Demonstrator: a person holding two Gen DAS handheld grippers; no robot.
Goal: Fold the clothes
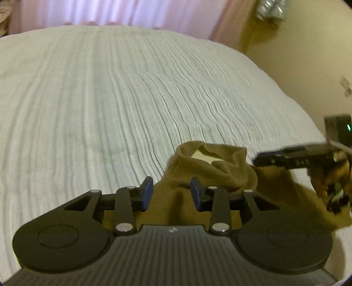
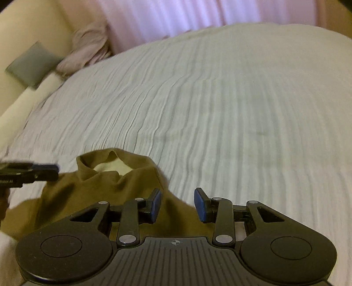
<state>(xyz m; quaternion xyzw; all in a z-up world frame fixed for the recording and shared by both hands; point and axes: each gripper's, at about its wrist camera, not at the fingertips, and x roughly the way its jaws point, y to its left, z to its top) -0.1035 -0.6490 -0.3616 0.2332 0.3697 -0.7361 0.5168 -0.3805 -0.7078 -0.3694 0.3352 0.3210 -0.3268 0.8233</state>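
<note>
An olive-brown garment (image 1: 211,176) lies bunched on the white bed, its neck opening showing a pale inner label. My left gripper (image 1: 172,192) is open, its blue pads over the garment's left part with nothing between them. My right gripper (image 2: 178,205) is open above the garment's right edge (image 2: 123,187), empty. The right gripper also shows from the side in the left wrist view (image 1: 257,160), and the left gripper shows in the right wrist view (image 2: 52,170).
A white ribbed bedspread (image 1: 110,99) covers the bed. Pink curtains (image 2: 176,15) hang behind it. A grey cushion (image 2: 33,63) and a pink cloth (image 2: 88,48) lie at the bed's far left by a cream wall.
</note>
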